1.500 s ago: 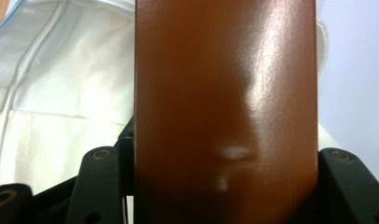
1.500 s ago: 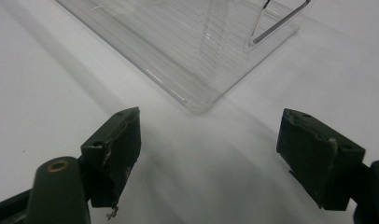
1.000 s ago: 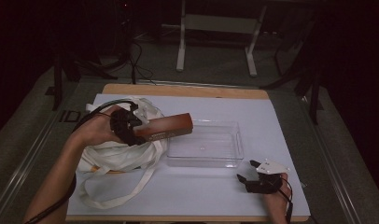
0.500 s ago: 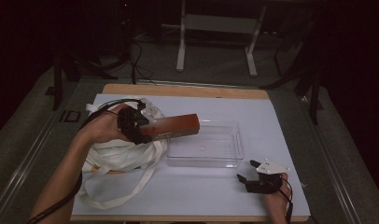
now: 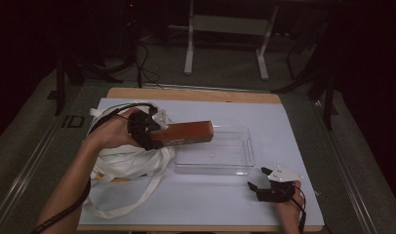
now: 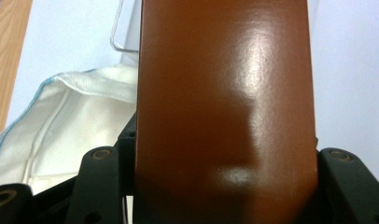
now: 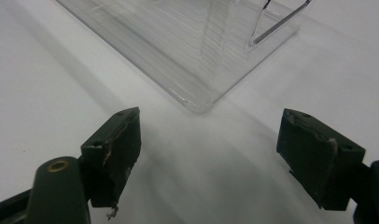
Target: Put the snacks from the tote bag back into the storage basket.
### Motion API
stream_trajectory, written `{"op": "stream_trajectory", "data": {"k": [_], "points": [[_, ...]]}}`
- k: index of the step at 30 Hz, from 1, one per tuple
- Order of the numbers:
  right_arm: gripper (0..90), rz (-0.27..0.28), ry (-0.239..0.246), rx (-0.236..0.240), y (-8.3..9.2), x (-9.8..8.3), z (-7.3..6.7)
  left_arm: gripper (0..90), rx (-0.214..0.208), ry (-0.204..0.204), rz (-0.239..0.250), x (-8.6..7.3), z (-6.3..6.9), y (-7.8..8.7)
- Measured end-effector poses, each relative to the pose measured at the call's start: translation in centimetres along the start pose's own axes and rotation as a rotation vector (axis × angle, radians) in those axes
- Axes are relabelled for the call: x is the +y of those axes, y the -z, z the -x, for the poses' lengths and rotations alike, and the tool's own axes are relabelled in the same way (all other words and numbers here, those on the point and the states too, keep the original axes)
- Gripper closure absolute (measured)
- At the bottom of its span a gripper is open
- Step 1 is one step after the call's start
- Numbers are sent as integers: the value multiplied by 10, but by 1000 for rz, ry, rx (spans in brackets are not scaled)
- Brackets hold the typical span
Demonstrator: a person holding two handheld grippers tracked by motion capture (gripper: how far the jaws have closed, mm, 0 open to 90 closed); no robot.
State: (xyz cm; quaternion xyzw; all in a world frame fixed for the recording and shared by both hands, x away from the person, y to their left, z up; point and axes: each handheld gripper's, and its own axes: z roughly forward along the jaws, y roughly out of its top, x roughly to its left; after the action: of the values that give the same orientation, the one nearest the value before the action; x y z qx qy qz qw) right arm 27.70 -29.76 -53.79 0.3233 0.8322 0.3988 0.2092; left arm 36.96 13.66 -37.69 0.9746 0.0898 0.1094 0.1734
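black hand-held gripper (image 5: 261,178) with brass screws, trailing black cable.

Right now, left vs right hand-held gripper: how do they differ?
The left hand-held gripper is shut on a long brown box; the right hand-held gripper is open and holds nothing. The left is raised above the white cloth bag, its box reaching over the clear plastic tray; the right sits low on the white table cover, just short of the tray's near corner. Both have black jaws.
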Motion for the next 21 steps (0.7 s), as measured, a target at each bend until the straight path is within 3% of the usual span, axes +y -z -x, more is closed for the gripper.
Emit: {"op": "stream_trajectory", "data": {"k": [21], "points": [[217,-1,1,2,0,0,0,434,-14,-47,3,20,3,-7]]}}
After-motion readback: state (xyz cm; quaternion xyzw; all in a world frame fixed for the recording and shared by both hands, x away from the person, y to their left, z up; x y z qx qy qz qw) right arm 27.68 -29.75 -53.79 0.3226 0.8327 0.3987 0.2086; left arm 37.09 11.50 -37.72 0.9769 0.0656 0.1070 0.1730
